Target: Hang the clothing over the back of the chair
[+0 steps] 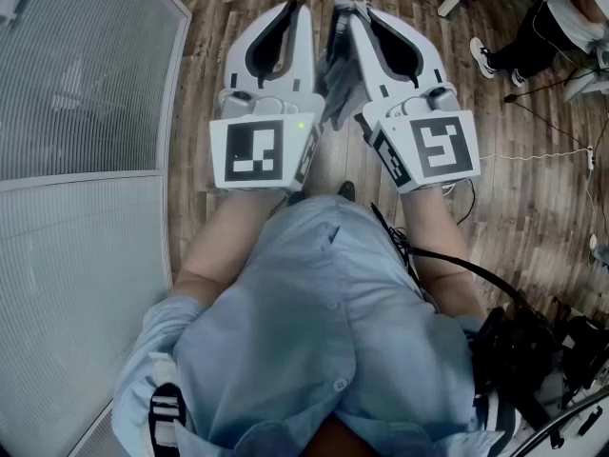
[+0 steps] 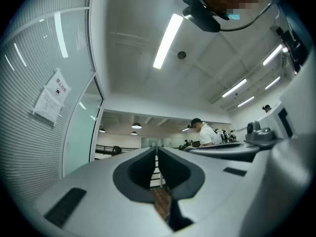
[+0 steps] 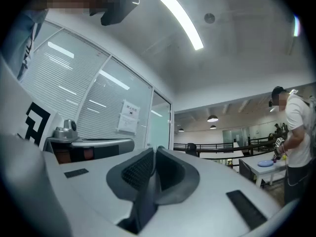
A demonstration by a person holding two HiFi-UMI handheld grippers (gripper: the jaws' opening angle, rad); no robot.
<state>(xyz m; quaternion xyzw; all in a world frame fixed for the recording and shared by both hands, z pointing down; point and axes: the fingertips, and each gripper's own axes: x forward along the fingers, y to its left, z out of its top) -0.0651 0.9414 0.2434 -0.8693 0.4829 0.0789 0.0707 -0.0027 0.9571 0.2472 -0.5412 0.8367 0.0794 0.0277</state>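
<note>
Grey clothing (image 1: 333, 89) pinched by right gripper (image 1: 347, 8) fingers; left gripper (image 1: 297, 9) fingers clenched, empty.

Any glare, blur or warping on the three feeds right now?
Head view: sharp, evenly lit, straight lines bow near edges. Left gripper view: strong fisheye, black corners, ceiling light strip blown out. Right gripper view: same fisheye, ceiling light strip glaring.

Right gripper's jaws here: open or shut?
Shut on grey cloth: the pads of the right gripper meet at the tips, with cloth filling the gap behind.
</note>
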